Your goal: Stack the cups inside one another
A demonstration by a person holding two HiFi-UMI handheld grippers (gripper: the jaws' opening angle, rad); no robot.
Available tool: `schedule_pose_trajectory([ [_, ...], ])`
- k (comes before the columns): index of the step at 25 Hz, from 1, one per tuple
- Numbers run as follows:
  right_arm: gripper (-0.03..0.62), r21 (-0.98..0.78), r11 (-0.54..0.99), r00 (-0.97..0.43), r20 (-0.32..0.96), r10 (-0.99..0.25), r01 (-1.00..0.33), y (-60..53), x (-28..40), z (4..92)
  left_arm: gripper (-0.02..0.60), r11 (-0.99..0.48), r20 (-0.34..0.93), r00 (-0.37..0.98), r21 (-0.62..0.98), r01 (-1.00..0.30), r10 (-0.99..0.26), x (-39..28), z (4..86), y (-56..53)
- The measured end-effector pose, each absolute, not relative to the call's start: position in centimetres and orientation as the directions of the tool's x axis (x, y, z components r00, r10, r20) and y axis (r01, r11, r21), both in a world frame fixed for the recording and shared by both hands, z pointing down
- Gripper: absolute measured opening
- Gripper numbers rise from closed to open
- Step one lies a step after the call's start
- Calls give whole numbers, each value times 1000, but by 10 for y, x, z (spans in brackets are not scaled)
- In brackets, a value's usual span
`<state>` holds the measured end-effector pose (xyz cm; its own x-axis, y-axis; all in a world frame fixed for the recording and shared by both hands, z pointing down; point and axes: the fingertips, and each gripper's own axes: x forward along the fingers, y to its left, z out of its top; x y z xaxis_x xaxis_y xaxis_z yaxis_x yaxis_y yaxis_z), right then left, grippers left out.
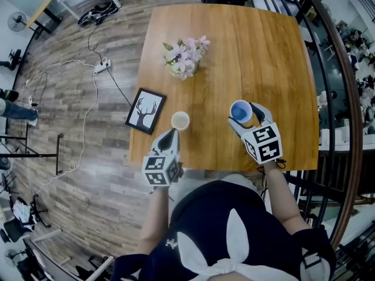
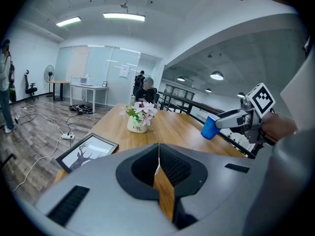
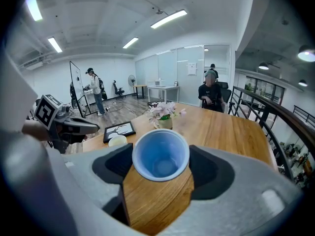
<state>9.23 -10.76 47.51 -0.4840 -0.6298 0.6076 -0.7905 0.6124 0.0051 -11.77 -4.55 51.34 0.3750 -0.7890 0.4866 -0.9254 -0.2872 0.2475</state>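
A blue cup (image 1: pixel 241 110) stands upright between the jaws of my right gripper (image 1: pixel 245 117), which is shut on it above the table's near right part. From the right gripper view I look straight into the blue cup (image 3: pixel 160 155), and it holds nothing. A cream cup (image 1: pixel 180 120) stands on the table to the left, also seen as the cream cup (image 3: pixel 117 140). My left gripper (image 1: pixel 169 134) is shut and holds nothing, its tip just short of the cream cup. In the left gripper view the closed jaws hide the cream cup, and the blue cup (image 2: pixel 210 128) shows at right.
A pot of pink flowers (image 1: pixel 186 57) stands mid-table. A framed deer picture (image 1: pixel 145 110) lies at the left edge of the wooden table (image 1: pixel 263 51). A railing (image 1: pixel 345 98) runs along the right. Cables (image 1: pixel 94 75) lie on the floor at left.
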Motion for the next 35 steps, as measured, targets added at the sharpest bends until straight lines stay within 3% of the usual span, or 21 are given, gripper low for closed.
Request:
schedule_pose_trajectory([
  [10,354,10,652,-521,593,-614,-758,-107,67,470,21,-261,490,354,250,-933,-797,-127,517,-37],
  [35,354,-2,845,-697,567,-440,-535,-97,-79,469,21,-97,513,220,256,-962,-830,-198,532,-1],
])
